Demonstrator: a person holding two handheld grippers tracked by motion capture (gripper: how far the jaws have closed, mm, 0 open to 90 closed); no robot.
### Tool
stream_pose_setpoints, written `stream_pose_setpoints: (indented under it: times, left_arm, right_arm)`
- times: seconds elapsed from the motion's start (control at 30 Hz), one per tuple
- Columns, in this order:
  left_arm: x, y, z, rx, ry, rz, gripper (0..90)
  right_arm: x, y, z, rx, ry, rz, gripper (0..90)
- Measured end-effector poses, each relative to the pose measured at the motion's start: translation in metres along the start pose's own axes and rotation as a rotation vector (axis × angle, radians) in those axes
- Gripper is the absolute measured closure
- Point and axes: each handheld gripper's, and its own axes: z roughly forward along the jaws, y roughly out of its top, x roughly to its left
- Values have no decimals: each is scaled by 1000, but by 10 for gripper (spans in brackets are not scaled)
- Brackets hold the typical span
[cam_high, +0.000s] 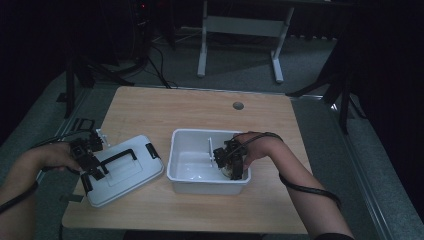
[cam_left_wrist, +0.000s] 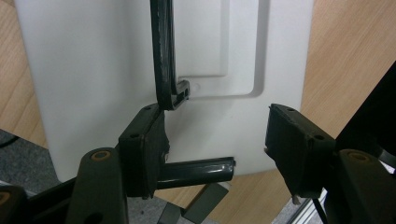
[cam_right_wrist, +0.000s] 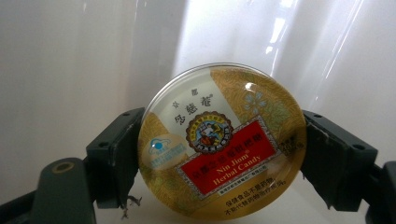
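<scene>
A round gold candy tin with a red label sits between the pads of my right gripper, which is shut on its rim. That right gripper is down inside the open white box at the table's middle, near its right wall. The box's white lid lies flat to the left, black handle up. My left gripper hovers over the lid's left end. In the left gripper view its jaws stand apart above the lid; a black latch pokes out by the left pad without reaching the right one.
The wooden table has a round cable hole at the back. Cables trail from both hands. Beyond the table stands a white desk frame on a grey floor, with dark stands on both sides.
</scene>
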Motion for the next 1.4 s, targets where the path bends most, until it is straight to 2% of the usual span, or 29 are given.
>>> stream_pose_setpoints:
  times: [0.4, 0.73, 1.03, 1.13, 1.2, 1.27, 1.3, 1.4]
  left_arm:
    - [0, -2, 0, 0, 0, -7, 375]
    - [1, -2, 3, 6, -4, -5, 376]
    - [1, -1, 3, 8, 2, -2, 376]
    - [1, -1, 3, 12, 4, -1, 376]
    - [1, -1, 3, 14, 4, 0, 376]
    - [1, -1, 4, 15, 4, 0, 376]
    - [1, -1, 4, 16, 4, 0, 376]
    - [1, 0, 4, 17, 5, 2, 376]
  right_arm:
    - [-8, 0, 4, -9, 3, 18, 203]
    - [-10, 4, 22, 58, 13, 7, 203]
    - [-14, 12, 29, 124, -3, -10, 203]
    - [-16, 16, 33, 134, 13, -8, 203]
    - [-16, 18, 38, 150, 55, -13, 203]
    - [-15, 20, 44, 171, 78, -25, 203]
    - [-13, 21, 46, 187, 70, -40, 202]
    - [-14, 22, 46, 190, 70, -25, 201]
